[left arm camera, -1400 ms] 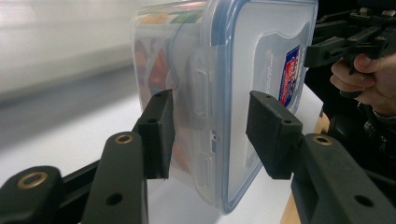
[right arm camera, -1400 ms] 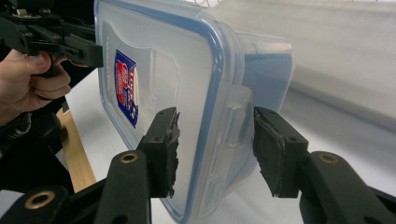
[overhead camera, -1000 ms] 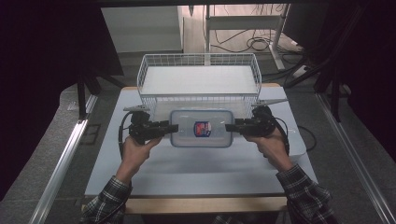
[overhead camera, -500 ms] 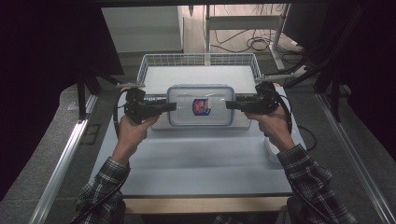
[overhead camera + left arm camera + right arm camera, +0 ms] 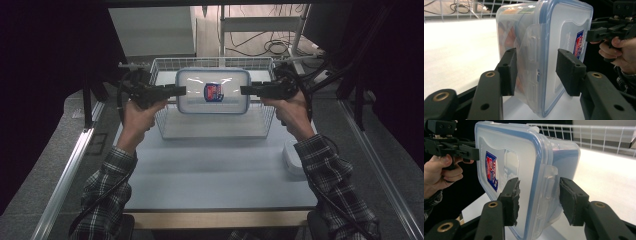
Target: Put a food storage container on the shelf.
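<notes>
- The left gripper (image 5: 181, 90) pinches the left short end of a clear rectangular plastic food container with a blue-rimmed lid (image 5: 212, 91); in the left gripper view its two black jaws clamp across the container's side latch (image 5: 532, 62), one pad on the lid face and one on the body.
- The right gripper (image 5: 245, 90) pinches the opposite short end of the container the same way; in the right gripper view its pads press on either side of the latch flap (image 5: 548, 185), one against the lid and one against the tub wall.
- Each gripper is held in one of the person's hands, the left hand (image 5: 139, 111) and the right hand (image 5: 291, 107), with plaid sleeves (image 5: 102, 197) coming in from the near edge.
- The container hangs in the air between the two grippers, lid facing up toward the high camera, with a red-and-blue label (image 5: 213, 92) near the middle of the lid.
- The container is above a white wire basket (image 5: 165, 122), clear of its floor and near its far half.
- The basket stands on a pale grey table (image 5: 210, 175), which stretches out below and nearer than the container.
- A small white rounded object (image 5: 292, 159) lies on the table, nearer than the container and off to its right, beside the right sleeve.
</notes>
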A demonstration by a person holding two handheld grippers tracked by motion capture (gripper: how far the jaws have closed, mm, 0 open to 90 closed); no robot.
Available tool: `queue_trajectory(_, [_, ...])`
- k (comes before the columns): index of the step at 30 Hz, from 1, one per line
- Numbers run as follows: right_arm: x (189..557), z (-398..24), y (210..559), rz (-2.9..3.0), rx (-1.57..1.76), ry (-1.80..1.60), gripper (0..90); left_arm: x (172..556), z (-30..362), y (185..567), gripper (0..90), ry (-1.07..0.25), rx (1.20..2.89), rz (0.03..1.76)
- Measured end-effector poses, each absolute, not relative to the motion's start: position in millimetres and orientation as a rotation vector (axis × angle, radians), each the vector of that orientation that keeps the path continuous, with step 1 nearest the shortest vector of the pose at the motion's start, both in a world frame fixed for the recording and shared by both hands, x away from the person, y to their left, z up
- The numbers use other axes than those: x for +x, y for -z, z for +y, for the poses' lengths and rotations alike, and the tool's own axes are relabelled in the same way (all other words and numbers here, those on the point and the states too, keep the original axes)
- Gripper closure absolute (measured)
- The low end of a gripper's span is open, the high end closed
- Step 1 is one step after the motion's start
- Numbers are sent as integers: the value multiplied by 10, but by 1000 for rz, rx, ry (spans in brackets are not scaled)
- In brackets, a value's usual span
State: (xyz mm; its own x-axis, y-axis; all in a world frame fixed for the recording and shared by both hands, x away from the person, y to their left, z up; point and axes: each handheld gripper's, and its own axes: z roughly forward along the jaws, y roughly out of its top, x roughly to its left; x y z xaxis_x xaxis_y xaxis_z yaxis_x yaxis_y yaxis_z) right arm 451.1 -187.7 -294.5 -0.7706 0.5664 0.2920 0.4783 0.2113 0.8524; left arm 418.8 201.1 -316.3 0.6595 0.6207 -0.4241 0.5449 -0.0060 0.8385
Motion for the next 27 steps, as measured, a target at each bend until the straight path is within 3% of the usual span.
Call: queue_trajectory(27, [4976, -1795, 2874, 2308, 1136, -1609, 498, 4702, 2039, 3194, 510, -22, 1594, 1032])
